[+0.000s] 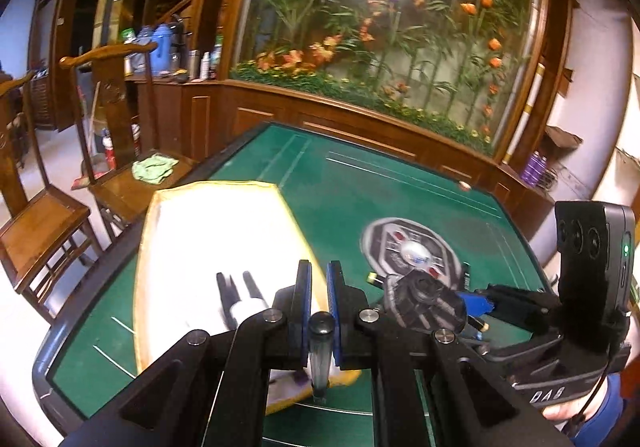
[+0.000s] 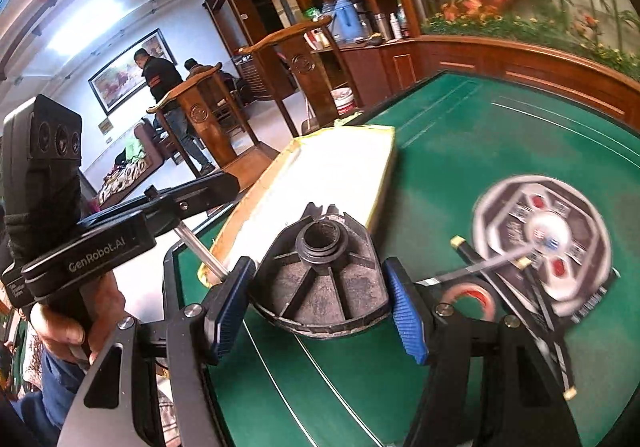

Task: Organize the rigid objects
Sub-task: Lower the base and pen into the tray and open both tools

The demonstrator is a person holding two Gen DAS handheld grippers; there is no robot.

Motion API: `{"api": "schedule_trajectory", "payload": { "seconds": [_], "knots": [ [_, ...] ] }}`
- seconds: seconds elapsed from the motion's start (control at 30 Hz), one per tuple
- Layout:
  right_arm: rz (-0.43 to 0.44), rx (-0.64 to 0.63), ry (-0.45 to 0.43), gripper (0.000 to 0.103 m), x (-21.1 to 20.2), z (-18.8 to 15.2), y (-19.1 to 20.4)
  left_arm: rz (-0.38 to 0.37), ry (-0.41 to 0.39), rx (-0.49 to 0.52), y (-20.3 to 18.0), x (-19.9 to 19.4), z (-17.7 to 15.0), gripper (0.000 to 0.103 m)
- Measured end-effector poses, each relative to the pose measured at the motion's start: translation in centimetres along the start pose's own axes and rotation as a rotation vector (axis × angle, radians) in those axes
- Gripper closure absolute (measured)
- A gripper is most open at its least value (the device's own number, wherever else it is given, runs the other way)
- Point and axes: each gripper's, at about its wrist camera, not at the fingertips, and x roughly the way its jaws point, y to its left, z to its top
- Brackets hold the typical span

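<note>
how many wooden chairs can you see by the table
2. One wooden chair stands at the far left off the table's corner; the other is beside it, nearer the table, with a green cloth on its seat. More may be hidden.

Black gripper [image 2: 320,295] frames, ribbed blue pads [image 2: 406,311], silver screws — "GenRobot.AI" lettering, blue sleeve [image 1: 608,399].

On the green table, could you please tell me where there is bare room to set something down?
Green table: bare felt on the far side, between the white tray and wooden wall panel. Crowded near the round centre console, where sticks and a tape roll lie.
</note>
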Motion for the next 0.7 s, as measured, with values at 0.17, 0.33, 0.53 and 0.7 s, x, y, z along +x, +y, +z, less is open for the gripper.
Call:
{"api": "schedule_trajectory", "payload": {
  "seconds": [0.17,0.33,0.53,0.7],
  "knots": [
    [0.002,-0.01,0.05,0.038,4.4,1.1,1.4,0.04,0.027,-0.028,2.4,1.6,0.4,0.096],
    [-0.047,-0.009,0.09,0.038,8.0,1.8,1.2,0.063,0.077,-0.053,4.5,4.5,0.7,0.096],
    [-0.083,0.021,0.128,0.038,11.7,3.3,-0.1,0.089,0.129,-0.084,6.1,7.9,1.0,0.096],
    [-0.118,0.008,0.159,0.039,13.8,4.2,-0.1,0.099,0.182,-0.14,8.1,10.6,1.4,0.096]
  ]
}}
